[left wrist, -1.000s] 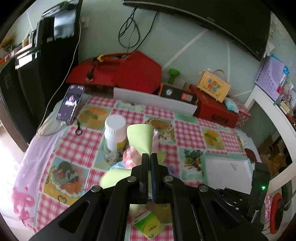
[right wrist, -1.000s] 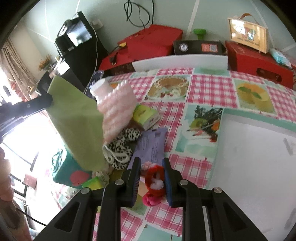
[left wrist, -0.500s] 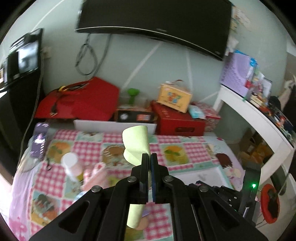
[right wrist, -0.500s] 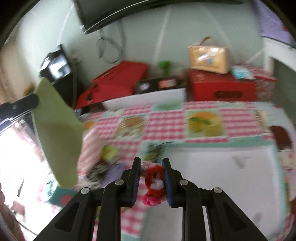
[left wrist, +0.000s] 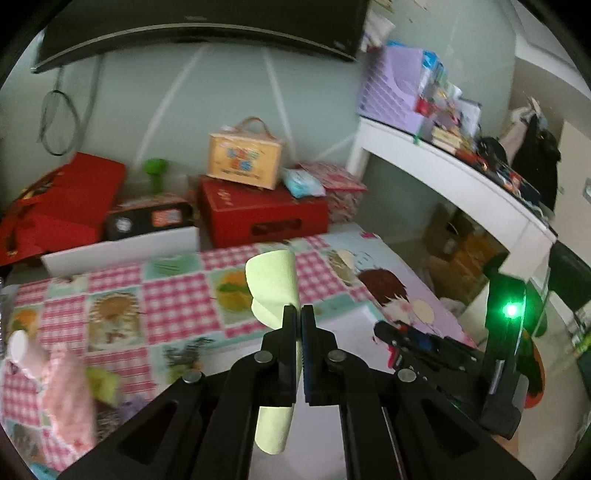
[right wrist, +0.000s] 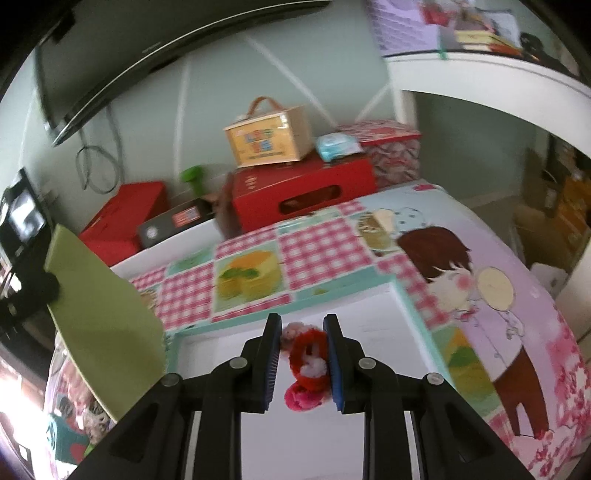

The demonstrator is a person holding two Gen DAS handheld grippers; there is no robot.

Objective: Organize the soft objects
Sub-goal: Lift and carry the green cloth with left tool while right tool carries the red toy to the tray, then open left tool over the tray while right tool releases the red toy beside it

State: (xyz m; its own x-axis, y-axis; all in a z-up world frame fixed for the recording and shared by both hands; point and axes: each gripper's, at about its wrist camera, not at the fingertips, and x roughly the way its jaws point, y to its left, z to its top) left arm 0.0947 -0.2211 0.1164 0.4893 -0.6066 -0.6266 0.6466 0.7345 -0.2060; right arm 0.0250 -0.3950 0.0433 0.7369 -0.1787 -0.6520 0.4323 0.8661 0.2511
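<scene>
A thin light green cloth (left wrist: pixel 271 284) is pinched in my left gripper (left wrist: pixel 299 314), which is shut on it; the cloth curls above the jaws and hangs below them. The same green cloth (right wrist: pixel 99 314) hangs at the left of the right wrist view. My right gripper (right wrist: pixel 301 332) is shut on a red and pink fuzzy hair tie (right wrist: pixel 308 363), held above a white tray (right wrist: pixel 373 314) on the checked tablecloth. In the left wrist view the right gripper (left wrist: pixel 384 332) shows low at the right. A pink knitted item (left wrist: pixel 68 391) and other soft things lie blurred at the lower left.
Red boxes (left wrist: pixel 262 214), a yellow carry case (left wrist: pixel 243 157) and a long white box (left wrist: pixel 122 251) line the table's far edge. A white shelf (left wrist: pixel 454 181) loaded with books and a purple rack stands at the right. A dark screen (left wrist: pixel 199 26) hangs on the wall.
Both grippers have swung right across the table, from over the pile of soft things to over the white tray. Each keeps its hold: green cloth on the left, hair tie on the right.
</scene>
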